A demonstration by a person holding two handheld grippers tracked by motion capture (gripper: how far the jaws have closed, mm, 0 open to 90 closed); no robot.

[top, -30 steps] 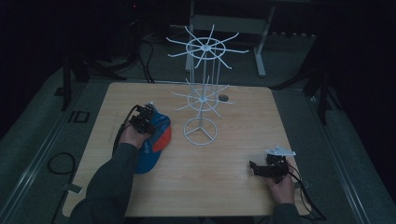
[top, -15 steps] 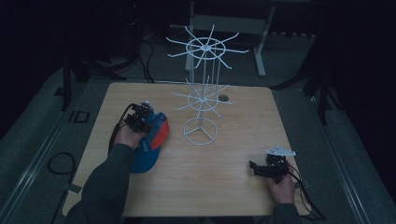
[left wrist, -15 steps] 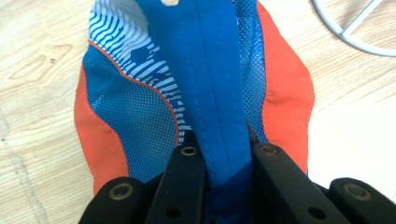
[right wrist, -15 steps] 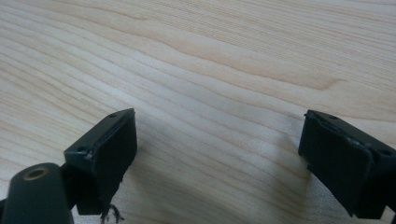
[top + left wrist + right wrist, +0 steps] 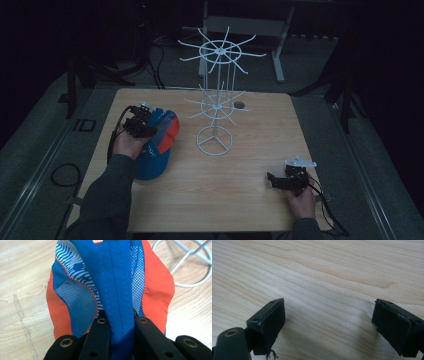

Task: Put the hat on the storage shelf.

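On the left side of the wooden desk, the left gripper is clamped on a blue and orange cap, its two black jaws pinching the blue centre strip of the fabric between them, as the left gripper view shows. Its jaws have just been closing on that strip. The cap's near end rests on the desk, while the gripped far end sits under the gripper, just left of the white wire rack. That rack stands upright at the middle of the desk, its round base close beside the cap. The right gripper rests low at the near right corner of the desk, well apart from the cap, its jaws spread wide with only bare wood between them.
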